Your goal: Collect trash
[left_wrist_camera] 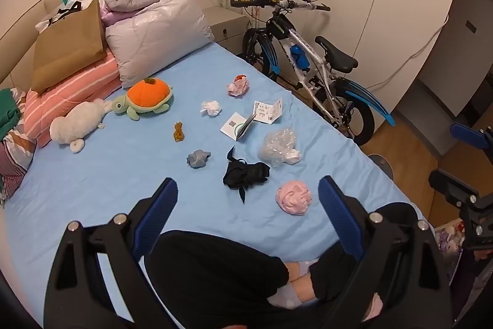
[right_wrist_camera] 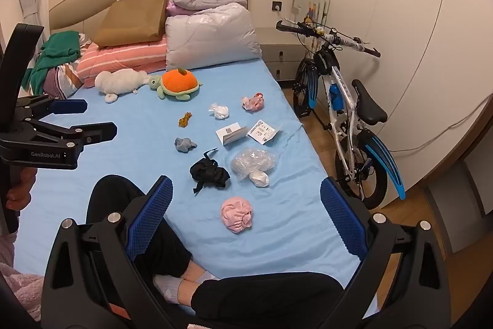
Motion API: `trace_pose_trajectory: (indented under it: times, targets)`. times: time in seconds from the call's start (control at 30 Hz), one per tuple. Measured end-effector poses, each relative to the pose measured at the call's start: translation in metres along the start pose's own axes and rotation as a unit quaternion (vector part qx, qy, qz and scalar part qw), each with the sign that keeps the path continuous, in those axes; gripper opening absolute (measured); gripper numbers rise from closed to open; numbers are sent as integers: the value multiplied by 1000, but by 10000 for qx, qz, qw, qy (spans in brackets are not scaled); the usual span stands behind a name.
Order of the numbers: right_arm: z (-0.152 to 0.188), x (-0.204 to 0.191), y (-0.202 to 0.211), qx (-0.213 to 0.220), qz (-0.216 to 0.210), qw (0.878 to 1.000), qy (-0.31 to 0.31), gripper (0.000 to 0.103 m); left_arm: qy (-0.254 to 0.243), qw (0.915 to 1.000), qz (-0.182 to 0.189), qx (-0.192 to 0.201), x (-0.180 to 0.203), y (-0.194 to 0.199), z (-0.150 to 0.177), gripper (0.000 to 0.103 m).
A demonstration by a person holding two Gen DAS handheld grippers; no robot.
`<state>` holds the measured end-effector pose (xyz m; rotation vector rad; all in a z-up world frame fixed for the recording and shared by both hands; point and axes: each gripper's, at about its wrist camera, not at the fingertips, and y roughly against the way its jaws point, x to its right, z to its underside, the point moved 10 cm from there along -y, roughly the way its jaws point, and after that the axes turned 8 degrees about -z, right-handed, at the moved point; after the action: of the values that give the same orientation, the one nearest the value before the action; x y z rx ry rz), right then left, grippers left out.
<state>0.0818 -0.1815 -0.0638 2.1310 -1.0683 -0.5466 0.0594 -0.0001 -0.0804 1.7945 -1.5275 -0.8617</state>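
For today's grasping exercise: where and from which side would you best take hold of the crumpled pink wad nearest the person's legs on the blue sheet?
Grip the pink wad across its rounded middle, coming down from above. It is a compact, roughly round crumple lying flat on the bed sheet with nothing touching it, so open jaws can probably straddle it. The right gripper sits closest and already frames it.

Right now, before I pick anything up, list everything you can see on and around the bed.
pink wad: 1, pink, nearest on sheet
black wad: 1, black, mid-sheet
clear plastic wrap: 1, clear and white, right of black wad
grey wad: 1, grey
leaflets: 2, white
white wad: 1
pink-red wad: 1
brown scrap: 1
turtle plush: 1, orange-green
white plush: 1
pillows, bedding, paper bag: at headboard
bicycle: 1, beside bed
person's legs: black trousers
left gripper, right gripper: open
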Motion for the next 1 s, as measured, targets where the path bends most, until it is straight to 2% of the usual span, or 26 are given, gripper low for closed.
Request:
trace_pose_trajectory:
  times: [1.0]
  targets:
    - [-2,-2,5,29,-42,10000,-36,93,1,10000,10,-13,0,0,0,92]
